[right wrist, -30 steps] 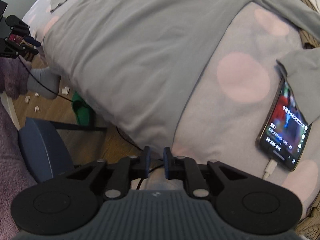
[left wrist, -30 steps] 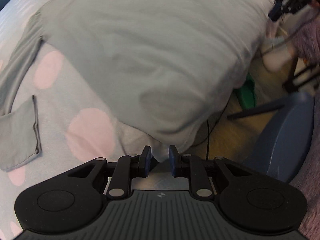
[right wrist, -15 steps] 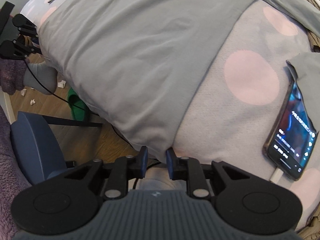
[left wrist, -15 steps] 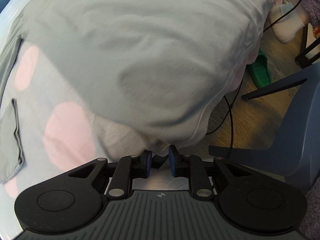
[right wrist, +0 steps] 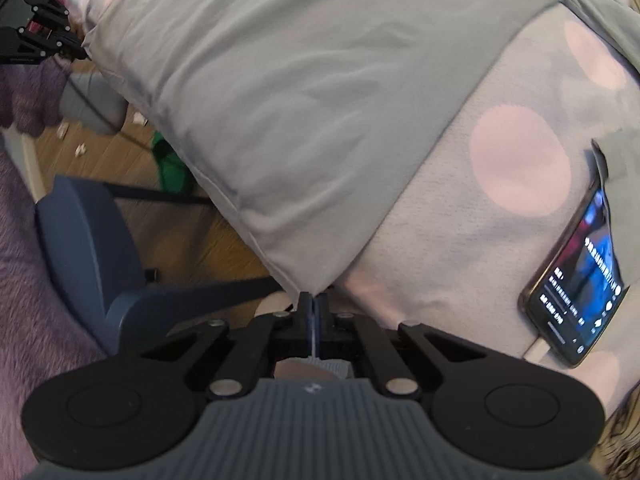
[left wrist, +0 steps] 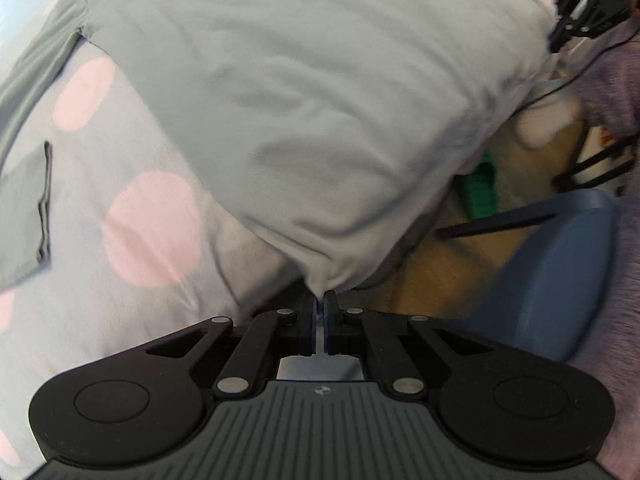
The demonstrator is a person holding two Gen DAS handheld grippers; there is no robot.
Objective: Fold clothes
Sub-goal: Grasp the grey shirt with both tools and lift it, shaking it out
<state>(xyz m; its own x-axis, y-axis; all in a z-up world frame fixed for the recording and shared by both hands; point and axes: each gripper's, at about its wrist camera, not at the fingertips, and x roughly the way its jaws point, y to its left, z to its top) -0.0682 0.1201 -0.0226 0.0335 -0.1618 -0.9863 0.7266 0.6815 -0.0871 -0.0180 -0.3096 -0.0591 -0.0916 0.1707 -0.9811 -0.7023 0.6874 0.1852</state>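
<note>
A grey long-sleeved shirt [left wrist: 312, 92] lies spread on a bed with a pale cover with pink dots [left wrist: 152, 228]. Its hem hangs over the bed's edge. My left gripper [left wrist: 319, 304] is shut on one bottom corner of the shirt. My right gripper [right wrist: 314, 300] is shut on the other bottom corner of the same shirt [right wrist: 300, 100]. Each gripper shows in the other's view, the right one at the top right of the left wrist view [left wrist: 588, 4] and the left one at the top left of the right wrist view [right wrist: 44, 36]. A sleeve cuff [left wrist: 24, 208] lies at the left.
A lit phone [right wrist: 576, 292] on a charging cable lies on the bed at the right, beside the other cuff [right wrist: 624, 160]. A blue chair [left wrist: 552, 272] stands on the wooden floor [right wrist: 120, 160] below the bed edge, with a green object [left wrist: 480, 192] and cables near it.
Both grippers have closed from open onto the shirt's bottom corners at the bed edge. The hem now pulls up into the jaws.
</note>
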